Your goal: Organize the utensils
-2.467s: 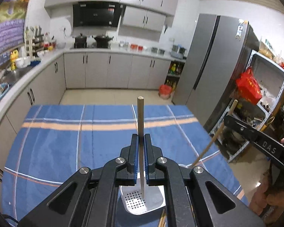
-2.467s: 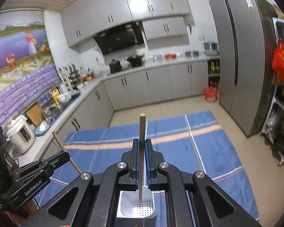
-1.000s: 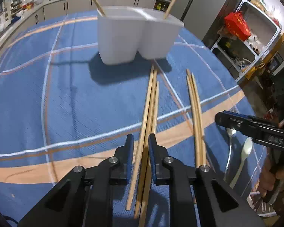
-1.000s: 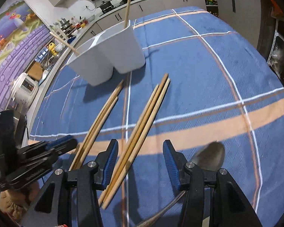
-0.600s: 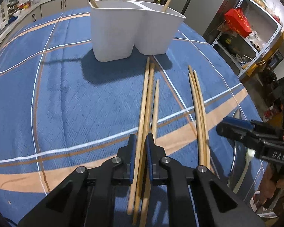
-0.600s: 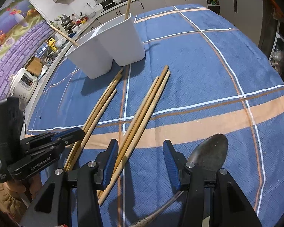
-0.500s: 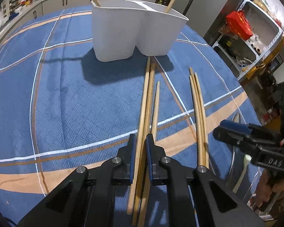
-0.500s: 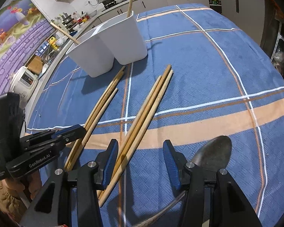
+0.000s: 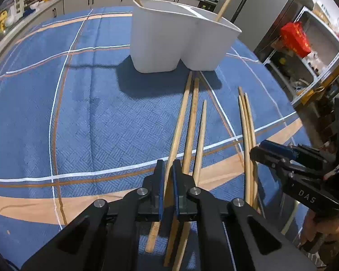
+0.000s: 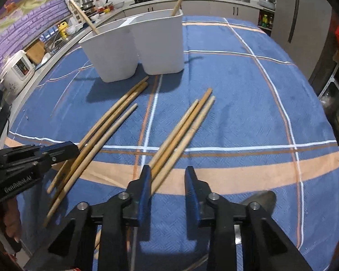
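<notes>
Three wooden chopsticks (image 9: pixel 181 113) lie on the blue cloth in front of the white two-compartment holder (image 9: pixel 169 40). My left gripper (image 9: pixel 168 164) is low over them, and its closing jaws press on the leftmost chopstick. Another three chopsticks (image 10: pixel 185 122) lie to the right. My right gripper (image 10: pixel 168 171) stands over their near ends. Its jaws are closing but still apart, with one chopstick end just inside the left pad. One chopstick (image 9: pixel 226 2) leans in each holder compartment. The right wrist view shows the left gripper (image 10: pixel 63 149) at the left edge.
A metal spoon (image 10: pixel 260 199) lies on the cloth just right of my right gripper. The holder (image 10: pixel 133 45) stands at the far end of both chopstick groups. The blue checked cloth (image 10: pixel 248 113) covers the table. Kitchen counters, a fridge and a shelf surround it.
Both grippers let go of chopsticks over the holder and came down to the table. The left jaws have narrowed onto one chopstick. The right jaws have narrowed and the holder looks nearer.
</notes>
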### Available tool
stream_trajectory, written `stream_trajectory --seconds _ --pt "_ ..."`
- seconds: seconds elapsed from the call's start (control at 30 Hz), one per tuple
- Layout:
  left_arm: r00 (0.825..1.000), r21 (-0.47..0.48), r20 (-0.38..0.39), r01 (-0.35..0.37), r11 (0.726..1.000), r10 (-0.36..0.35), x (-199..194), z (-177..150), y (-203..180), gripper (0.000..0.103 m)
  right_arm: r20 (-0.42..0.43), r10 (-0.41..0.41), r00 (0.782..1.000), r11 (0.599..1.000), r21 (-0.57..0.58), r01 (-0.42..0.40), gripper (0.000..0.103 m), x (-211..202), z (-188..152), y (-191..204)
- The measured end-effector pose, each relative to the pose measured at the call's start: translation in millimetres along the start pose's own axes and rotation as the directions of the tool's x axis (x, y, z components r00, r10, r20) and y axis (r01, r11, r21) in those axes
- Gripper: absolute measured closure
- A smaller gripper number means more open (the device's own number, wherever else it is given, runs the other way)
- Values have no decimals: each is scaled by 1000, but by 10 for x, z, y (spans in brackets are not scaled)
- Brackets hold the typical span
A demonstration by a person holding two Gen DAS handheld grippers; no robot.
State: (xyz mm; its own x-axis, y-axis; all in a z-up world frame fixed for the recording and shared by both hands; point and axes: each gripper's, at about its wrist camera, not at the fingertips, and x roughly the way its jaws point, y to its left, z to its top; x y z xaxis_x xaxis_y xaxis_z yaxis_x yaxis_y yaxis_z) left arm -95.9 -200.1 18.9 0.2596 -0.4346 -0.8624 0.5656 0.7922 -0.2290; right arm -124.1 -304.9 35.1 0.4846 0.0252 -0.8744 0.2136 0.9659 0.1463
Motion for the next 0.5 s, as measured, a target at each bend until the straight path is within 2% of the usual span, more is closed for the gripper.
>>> stream_trajectory --seconds 0.1,0.17,0.27,0.37,0.5 --pt "998 8 -3 -55 998 55 -11 -14 -65 96 -11 3 1000 1000 -7 -3 82 51 77 45" --pt "997 -6 -9 -78 997 77 -32 -46 -57 97 -18 38 999 999 -5 -38 84 72 114 62" --pt "996 -58 -20 -87 995 86 -103 -149 25 97 -37 95 995 995 19 -94 88 69 102 15" --pt "996 -125 -35 -85 989 81 -206 -300 138 97 -48 116 992 992 56 -113 99 25 49 -111" --pt "995 -198 -51 -89 976 80 -363 -545 264 97 -64 72 995 994 81 -66 102 -32 -21 -292"
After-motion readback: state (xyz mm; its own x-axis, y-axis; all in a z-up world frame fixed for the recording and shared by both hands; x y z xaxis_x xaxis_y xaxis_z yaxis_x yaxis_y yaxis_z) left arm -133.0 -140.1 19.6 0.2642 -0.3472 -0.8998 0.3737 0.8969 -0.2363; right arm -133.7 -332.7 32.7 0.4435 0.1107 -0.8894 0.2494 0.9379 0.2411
